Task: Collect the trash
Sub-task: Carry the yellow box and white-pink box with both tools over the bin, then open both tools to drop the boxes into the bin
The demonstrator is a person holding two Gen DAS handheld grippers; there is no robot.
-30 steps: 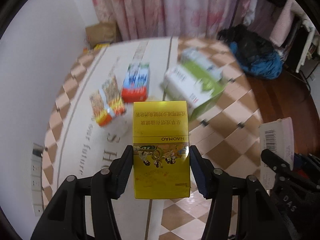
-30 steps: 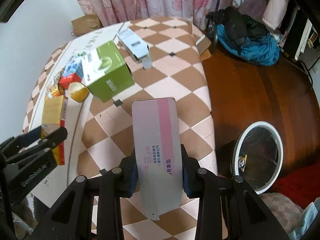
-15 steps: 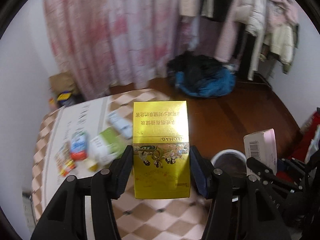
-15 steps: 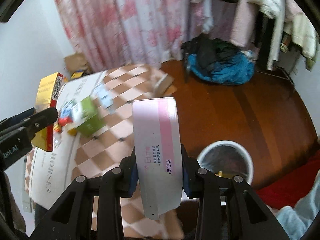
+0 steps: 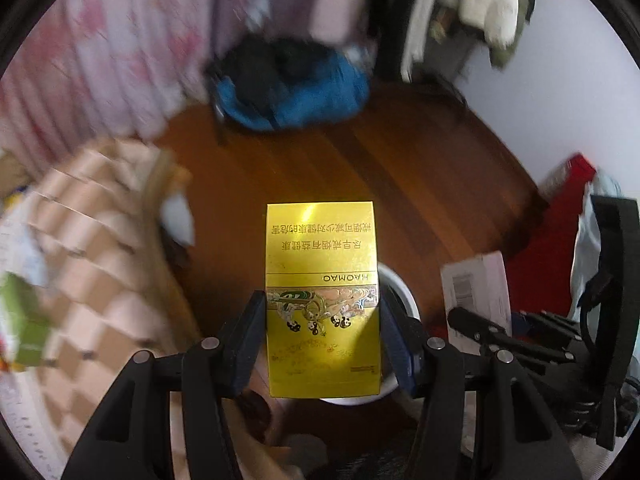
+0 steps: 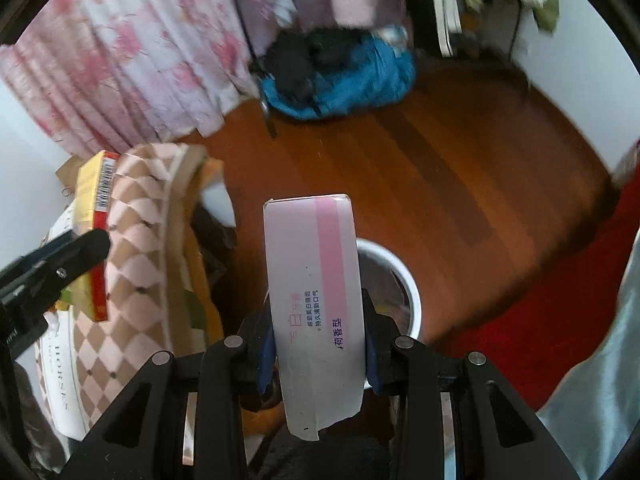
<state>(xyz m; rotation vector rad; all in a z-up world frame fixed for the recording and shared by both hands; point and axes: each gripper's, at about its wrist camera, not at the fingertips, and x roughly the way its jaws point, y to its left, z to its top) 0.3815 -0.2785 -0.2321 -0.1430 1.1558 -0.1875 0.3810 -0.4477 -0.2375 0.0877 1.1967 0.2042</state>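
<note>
My left gripper (image 5: pixel 322 328) is shut on a yellow cigarette box (image 5: pixel 322 280), held upright above a white-rimmed trash bin (image 5: pixel 404 296) that is mostly hidden behind it. My right gripper (image 6: pixel 318 344) is shut on a white and pink toothpaste box (image 6: pixel 316 292), just left of the same bin (image 6: pixel 400 272) on the wooden floor. The toothpaste box (image 5: pixel 476 292) and right gripper also show at the right of the left wrist view. The yellow box (image 6: pixel 94 216) in the left gripper shows at the left of the right wrist view.
The table with a checkered cloth (image 6: pixel 140 240) lies at the left, with a green box (image 5: pixel 20 320) on it. A blue and black clothes heap (image 6: pixel 340 72) lies on the floor by the pink curtain (image 6: pixel 120 60). A red mat (image 6: pixel 560 300) lies right of the bin.
Both grippers have swung right, away from the table, with their boxes still held. The bin has come from the right to just behind the held boxes.
</note>
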